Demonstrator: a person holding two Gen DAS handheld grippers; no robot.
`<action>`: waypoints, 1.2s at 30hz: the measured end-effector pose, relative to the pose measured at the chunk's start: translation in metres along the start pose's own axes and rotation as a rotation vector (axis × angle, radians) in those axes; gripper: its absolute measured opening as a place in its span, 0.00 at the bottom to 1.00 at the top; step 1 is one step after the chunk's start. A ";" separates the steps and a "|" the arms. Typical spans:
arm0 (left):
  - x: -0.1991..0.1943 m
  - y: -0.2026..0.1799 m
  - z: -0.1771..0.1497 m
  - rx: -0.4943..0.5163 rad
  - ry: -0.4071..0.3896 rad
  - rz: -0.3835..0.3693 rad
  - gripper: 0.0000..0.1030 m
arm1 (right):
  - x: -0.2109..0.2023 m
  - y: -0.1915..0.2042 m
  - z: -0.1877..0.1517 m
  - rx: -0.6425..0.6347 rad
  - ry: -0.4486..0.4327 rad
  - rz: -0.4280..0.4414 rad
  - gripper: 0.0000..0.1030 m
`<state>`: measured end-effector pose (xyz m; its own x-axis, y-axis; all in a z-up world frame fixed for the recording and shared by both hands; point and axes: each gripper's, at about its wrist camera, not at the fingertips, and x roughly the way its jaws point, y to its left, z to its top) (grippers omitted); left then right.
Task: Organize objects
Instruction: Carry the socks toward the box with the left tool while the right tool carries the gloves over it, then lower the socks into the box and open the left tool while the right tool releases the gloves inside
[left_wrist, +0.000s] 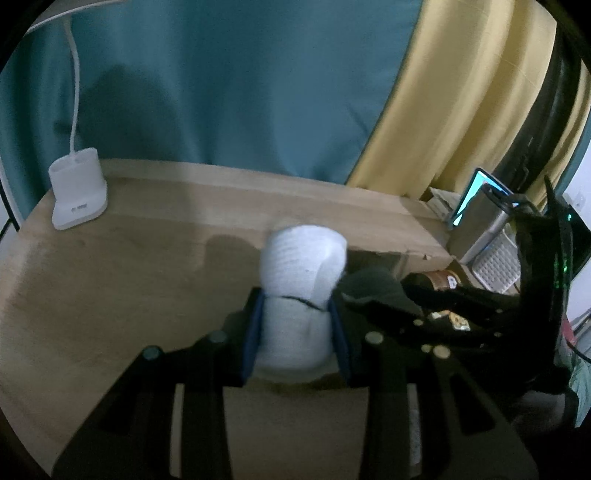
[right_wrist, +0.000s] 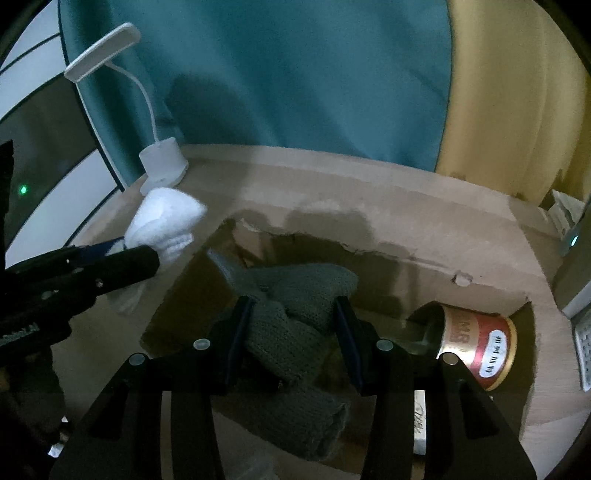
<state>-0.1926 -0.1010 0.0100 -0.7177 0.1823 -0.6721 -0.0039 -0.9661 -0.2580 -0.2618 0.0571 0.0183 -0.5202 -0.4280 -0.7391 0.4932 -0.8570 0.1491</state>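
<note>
In the left wrist view my left gripper (left_wrist: 295, 301) is shut on a rolled white sock (left_wrist: 301, 266), held above the wooden desk (left_wrist: 129, 280). The right wrist view shows my right gripper (right_wrist: 293, 306) shut on a bundled grey knitted sock (right_wrist: 291, 332), hanging over an open cardboard box (right_wrist: 406, 266). A red and gold can (right_wrist: 476, 343) lies on its side in the box's right corner. The left gripper (right_wrist: 136, 251) and its white sock (right_wrist: 162, 225) sit to the left of the box. From the left wrist, the right gripper (left_wrist: 399, 295) and grey sock (left_wrist: 369, 284) are close on the right.
A white desk lamp (left_wrist: 77, 188) stands at the desk's back left, in front of a teal curtain (left_wrist: 240, 81). A silver device (left_wrist: 480, 229) and a white keyboard (left_wrist: 498, 264) sit at the far right. The box's torn flaps (right_wrist: 332, 221) lie spread outward on the desk.
</note>
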 end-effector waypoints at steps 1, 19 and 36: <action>0.001 0.001 0.000 0.000 0.002 -0.001 0.35 | 0.003 0.000 0.000 0.001 0.006 0.000 0.46; 0.013 -0.009 0.000 -0.012 0.031 -0.020 0.35 | 0.015 0.003 -0.007 -0.002 0.035 0.031 0.78; 0.025 -0.035 -0.003 -0.010 0.071 -0.011 0.36 | -0.038 -0.015 -0.020 0.005 -0.049 -0.011 0.78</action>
<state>-0.2085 -0.0621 0.0006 -0.6666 0.2056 -0.7165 -0.0042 -0.9622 -0.2723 -0.2351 0.0917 0.0313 -0.5589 -0.4322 -0.7076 0.4841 -0.8630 0.1448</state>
